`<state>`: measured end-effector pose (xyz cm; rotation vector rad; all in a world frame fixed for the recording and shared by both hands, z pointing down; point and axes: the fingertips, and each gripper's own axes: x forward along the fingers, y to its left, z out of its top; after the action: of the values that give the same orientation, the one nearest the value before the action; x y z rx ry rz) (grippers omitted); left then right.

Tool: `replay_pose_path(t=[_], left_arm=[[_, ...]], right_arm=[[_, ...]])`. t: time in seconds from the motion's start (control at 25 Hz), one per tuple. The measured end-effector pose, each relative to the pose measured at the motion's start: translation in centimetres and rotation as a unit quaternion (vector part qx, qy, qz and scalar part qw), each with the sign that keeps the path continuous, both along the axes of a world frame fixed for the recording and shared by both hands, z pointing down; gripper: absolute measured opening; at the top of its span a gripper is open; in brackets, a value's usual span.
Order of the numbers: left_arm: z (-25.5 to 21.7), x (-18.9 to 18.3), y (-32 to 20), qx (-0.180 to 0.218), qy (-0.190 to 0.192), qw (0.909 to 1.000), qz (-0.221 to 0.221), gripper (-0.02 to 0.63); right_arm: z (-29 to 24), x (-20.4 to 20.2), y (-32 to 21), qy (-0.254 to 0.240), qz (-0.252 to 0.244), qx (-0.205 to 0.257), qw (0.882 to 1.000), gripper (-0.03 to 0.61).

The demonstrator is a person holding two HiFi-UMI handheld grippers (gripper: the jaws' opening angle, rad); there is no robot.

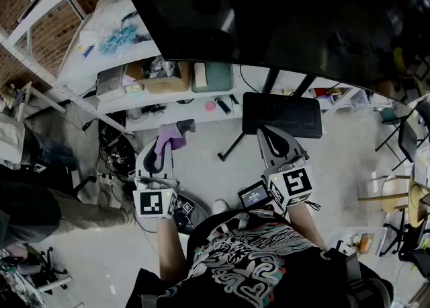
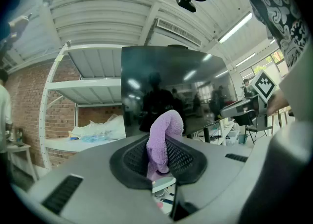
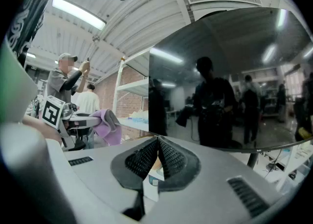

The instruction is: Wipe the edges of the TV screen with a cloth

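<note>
A large dark TV screen fills the top of the head view, on a black stand. My left gripper is shut on a purple cloth, below the screen's lower left part and apart from it. The left gripper view shows the purple cloth pinched between the pads, with the screen ahead. My right gripper hangs over the stand's base, jaws pressed together on nothing. From the right gripper view the screen looms close, and the cloth shows at left.
A white shelf with boxes and small items runs under the screen at the left. A metal rack and brick wall stand far left. Chairs and a person's legs flank the floor.
</note>
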<state>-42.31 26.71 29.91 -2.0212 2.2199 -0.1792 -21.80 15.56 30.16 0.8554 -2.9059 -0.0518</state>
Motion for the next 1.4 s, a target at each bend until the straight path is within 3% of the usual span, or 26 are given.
replay_pose_path(t=[0.72,1.04,1.4], left_arm=[[0.0,0.7,-1.8,-0.004,0.0,0.9999,-0.013,0.063],[-0.2,0.8,-2.8,-0.001,0.0,0.9987,-0.05,0.063],[0.8,2.0,-3.6,-0.002,0.007,0.9957,-0.092,0.063]], right_arm=[[0.9,-0.1,-2.4,0.013,-0.014,-0.012,1.0,0.031],[1.2,0.6,-5.3,0.003,-0.009,-0.022,1.0,0.032],[2.2,1.9,-6.6,0.008,-0.043,-0.024,0.999,0.032]])
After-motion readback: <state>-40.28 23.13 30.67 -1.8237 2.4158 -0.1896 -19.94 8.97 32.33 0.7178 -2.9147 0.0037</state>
